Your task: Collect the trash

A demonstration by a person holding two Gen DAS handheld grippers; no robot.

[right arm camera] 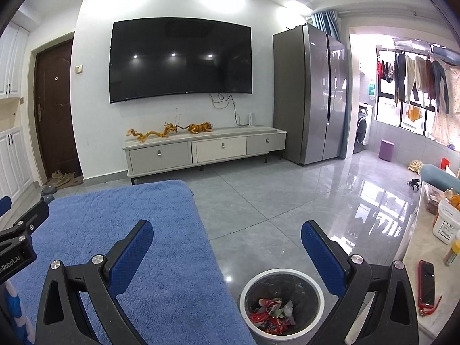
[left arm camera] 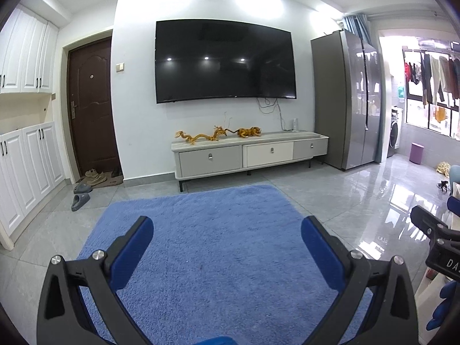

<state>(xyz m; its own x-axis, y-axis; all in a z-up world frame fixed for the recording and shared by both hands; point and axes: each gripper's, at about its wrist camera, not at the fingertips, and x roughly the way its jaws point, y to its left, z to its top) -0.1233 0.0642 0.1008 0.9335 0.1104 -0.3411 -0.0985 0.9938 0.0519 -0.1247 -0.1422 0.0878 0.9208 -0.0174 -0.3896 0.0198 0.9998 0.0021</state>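
Both hand-held grippers spread, holding nothing: left hand-held gripper (left arm camera: 227,231) over blue rug (left arm camera: 207,230), right hand-held gripper (right arm camera: 227,231) above trash bin (right arm camera: 283,299). Bin on floor beside rug's edge, crumpled red wrappers (right arm camera: 268,317) inside.

Bright ceiling lights, floor glare, fisheye-warped.

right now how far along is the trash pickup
Done: crumpled wrappers already lie in the trash bin beside the blue rug. In hand: nothing; the left gripper and right gripper are both open and empty. Left: no loose trash shows on rug or floor.
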